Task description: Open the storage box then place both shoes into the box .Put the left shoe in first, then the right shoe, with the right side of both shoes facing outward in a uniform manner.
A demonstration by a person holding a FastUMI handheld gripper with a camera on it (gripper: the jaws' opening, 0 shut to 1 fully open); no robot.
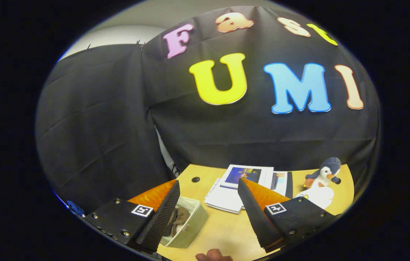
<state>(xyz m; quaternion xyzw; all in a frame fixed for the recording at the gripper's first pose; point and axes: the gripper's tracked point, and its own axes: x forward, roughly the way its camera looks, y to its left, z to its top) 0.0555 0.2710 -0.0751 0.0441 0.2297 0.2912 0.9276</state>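
My gripper (208, 206) is open, its two black ribbed fingers (165, 214) spread wide above a light wooden table (223, 224) with nothing between them. Just beside the left finger lies a pale green storage box (194, 224), open at the top. Brownish shoe material (179, 219) shows inside it, partly hidden behind the finger. I cannot tell how many shoes are in there or which way they face.
Beyond the fingers a stack of printed papers and booklets (243, 185) lies on the table. A plush penguin (322, 181) sits at the far right near the table's edge. A fingertip of a person's hand (214, 256) shows at the near edge.
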